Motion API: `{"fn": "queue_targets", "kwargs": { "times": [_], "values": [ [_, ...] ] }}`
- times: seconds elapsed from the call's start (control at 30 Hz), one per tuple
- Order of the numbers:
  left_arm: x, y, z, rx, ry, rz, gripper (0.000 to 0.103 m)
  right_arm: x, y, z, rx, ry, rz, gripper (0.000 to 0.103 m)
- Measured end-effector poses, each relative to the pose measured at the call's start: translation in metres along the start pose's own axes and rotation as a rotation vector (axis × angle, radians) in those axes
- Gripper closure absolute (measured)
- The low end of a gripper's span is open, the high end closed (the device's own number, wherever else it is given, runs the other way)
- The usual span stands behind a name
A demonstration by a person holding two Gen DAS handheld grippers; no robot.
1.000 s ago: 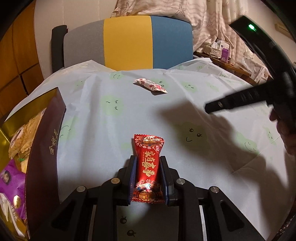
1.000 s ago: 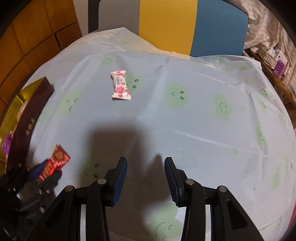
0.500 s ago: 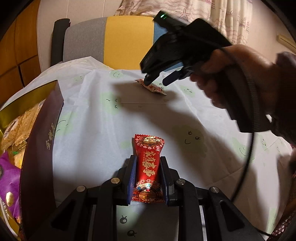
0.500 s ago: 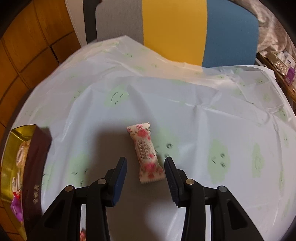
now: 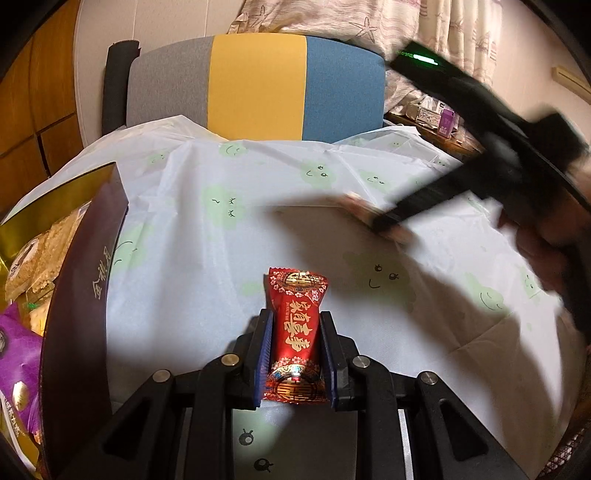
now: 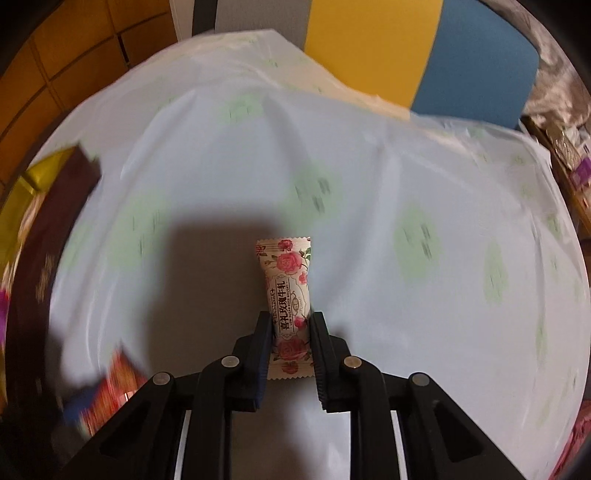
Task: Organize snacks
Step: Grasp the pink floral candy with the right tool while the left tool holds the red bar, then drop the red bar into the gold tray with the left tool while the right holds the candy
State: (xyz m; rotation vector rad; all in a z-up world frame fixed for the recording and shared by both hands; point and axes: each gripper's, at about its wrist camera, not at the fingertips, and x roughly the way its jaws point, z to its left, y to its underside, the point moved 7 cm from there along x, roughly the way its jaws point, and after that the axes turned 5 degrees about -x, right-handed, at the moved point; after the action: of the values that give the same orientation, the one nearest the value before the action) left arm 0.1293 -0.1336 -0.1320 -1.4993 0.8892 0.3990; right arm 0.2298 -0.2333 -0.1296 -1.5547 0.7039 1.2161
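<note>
Left gripper (image 5: 295,325) clamped on a red candy (image 5: 296,332), held over the table near its front edge. Right gripper (image 6: 288,328) clamped on a rose-print candy (image 6: 287,295), also above the cloth (background blurred). Table under a pale blue cloth (image 5: 258,236) printed with green smiling clouds, creased. Snack box (image 5: 85,280), dark sides, gold lining, at left, holding packets. Behind the table: a grey-yellow-blue chair (image 5: 258,85), wood panelling at left, curtains (image 5: 369,22) at right.
</note>
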Motion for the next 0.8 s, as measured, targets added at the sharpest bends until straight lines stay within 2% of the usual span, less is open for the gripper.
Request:
{"fn": "queue_targets", "kwargs": {
  "times": [0.23,0.37,0.53,0.8],
  "values": [
    [-0.002,0.001,-0.005,0.020,-0.025,-0.003,0.078,-0.021,0.072,-0.023,0.039,0.032,0.022,0.082],
    [-0.002,0.000,-0.006,0.037,-0.046,-0.005,0.079,-0.024,0.084,-0.033,0.102,0.003,-0.018,0.082],
    [-0.001,0.000,-0.008,0.058,-0.073,-0.006,0.080,-0.021,0.084,-0.025,0.057,0.047,-0.024,0.082],
    [-0.008,0.001,-0.011,0.056,-0.070,0.005,0.080,-0.020,0.084,-0.019,0.065,0.039,-0.030,0.081]
  ]
}}
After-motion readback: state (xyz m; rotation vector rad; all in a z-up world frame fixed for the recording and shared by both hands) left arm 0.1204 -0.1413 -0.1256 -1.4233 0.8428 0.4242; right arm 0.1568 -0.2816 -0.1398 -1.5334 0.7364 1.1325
